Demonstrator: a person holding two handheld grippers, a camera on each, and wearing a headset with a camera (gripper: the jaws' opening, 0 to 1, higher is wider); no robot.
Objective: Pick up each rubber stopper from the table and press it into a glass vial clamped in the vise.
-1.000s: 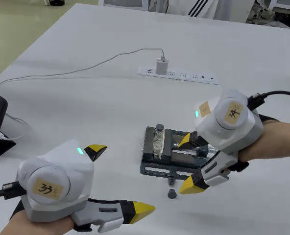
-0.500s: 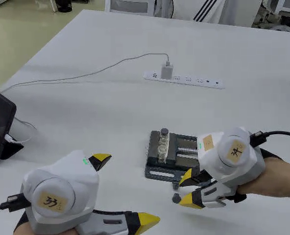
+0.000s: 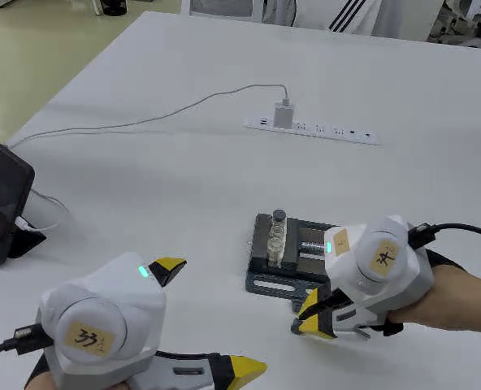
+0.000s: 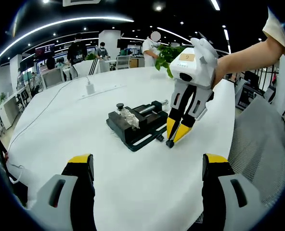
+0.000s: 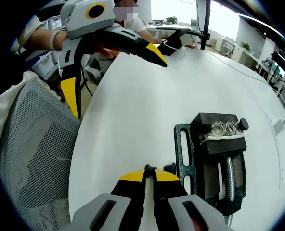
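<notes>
One rubber stopper point(image 4: 170, 143) is pinched between the yellow tips of the right gripper point(image 4: 176, 134), low at the white table point(image 3: 184, 187) and just beside the near edge of the vise point(image 4: 138, 124). In the right gripper view the right gripper point(image 5: 149, 175) has its jaws drawn together, and the small dark rubber stopper point(image 5: 149, 168) pokes out at their very tip, just left of the vise's point(image 5: 214, 163) slotted base. From the head view the right gripper point(image 3: 309, 318) points down and to the left, with its tips touching in front of the vise point(image 3: 293, 256).

The vise clamps a row of glass vials point(image 5: 223, 128) side by side. The one at the end carries a second stopper point(image 5: 242, 124), which stands dark above the jaws in the head view point(image 3: 279, 215).

The left gripper point(image 3: 216, 317) is well apart from the vise at the near left, its jaws spread wide with nothing between them. In its own view the left gripper point(image 4: 147, 161) looks towards the vise.

Farther back on the table lies a white power strip point(image 3: 318, 130) with a charger point(image 3: 283, 114) plugged in and a cable point(image 3: 143, 122) trailing left.
</notes>
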